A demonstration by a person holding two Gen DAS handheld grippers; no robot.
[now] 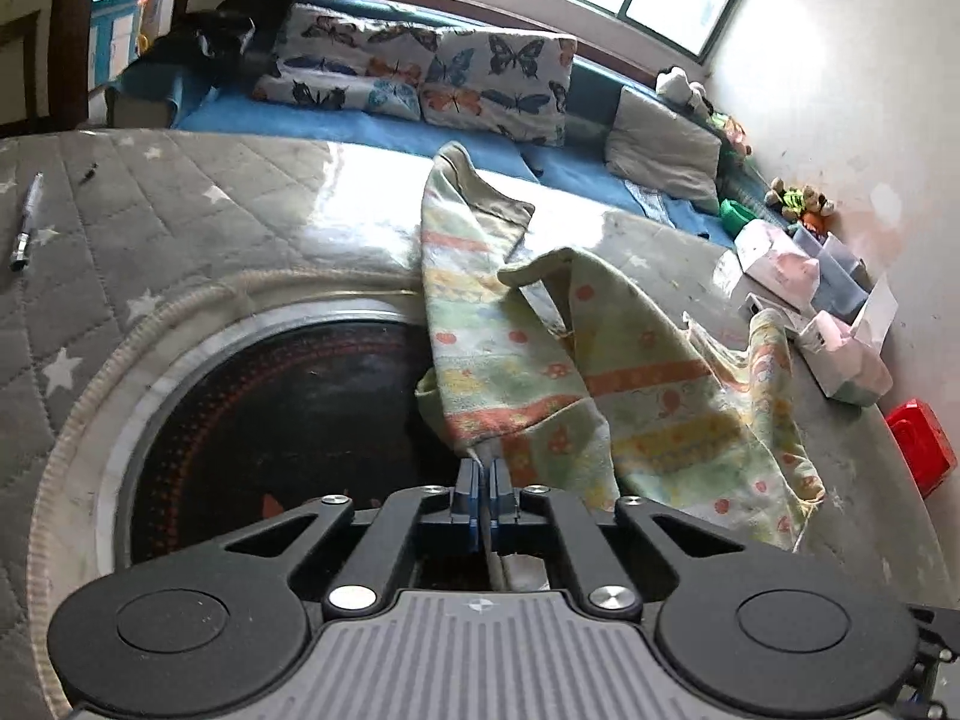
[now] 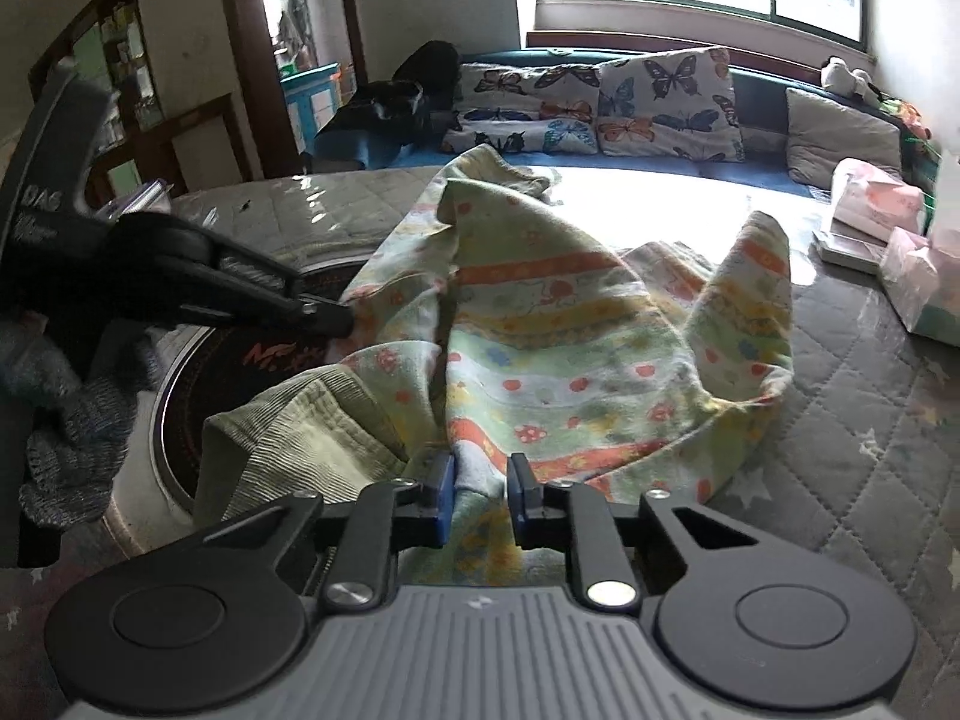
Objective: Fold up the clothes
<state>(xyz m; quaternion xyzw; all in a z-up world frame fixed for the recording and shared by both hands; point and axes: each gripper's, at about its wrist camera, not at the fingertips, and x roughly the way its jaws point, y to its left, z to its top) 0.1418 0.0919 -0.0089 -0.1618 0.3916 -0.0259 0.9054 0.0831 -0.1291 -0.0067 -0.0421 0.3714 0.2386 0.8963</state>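
Left wrist: my left claw (image 1: 483, 471) is clamped on a thin hem of the garment (image 1: 600, 372), soft and light, slumped on the quilted surface (image 1: 180, 210).

Right wrist: my right claw (image 2: 480, 489) pinches a thicker bunched fold; the ribbed waistband (image 2: 300, 438) offers firmer purchase.

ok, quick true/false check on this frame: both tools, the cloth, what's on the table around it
1. The left tool is shut on an edge of the patterned garment. True.
2. The right tool is clear of the garment. False: fabric sits between its fingers.
3. The garment lies flat and neatly folded. False: it is bunched and partly lifted.
4. A pen lies on the grey quilted cover. True.
5. The red object lies on top of the garment. False: it sits apart, to the garment's right in the left wrist view.
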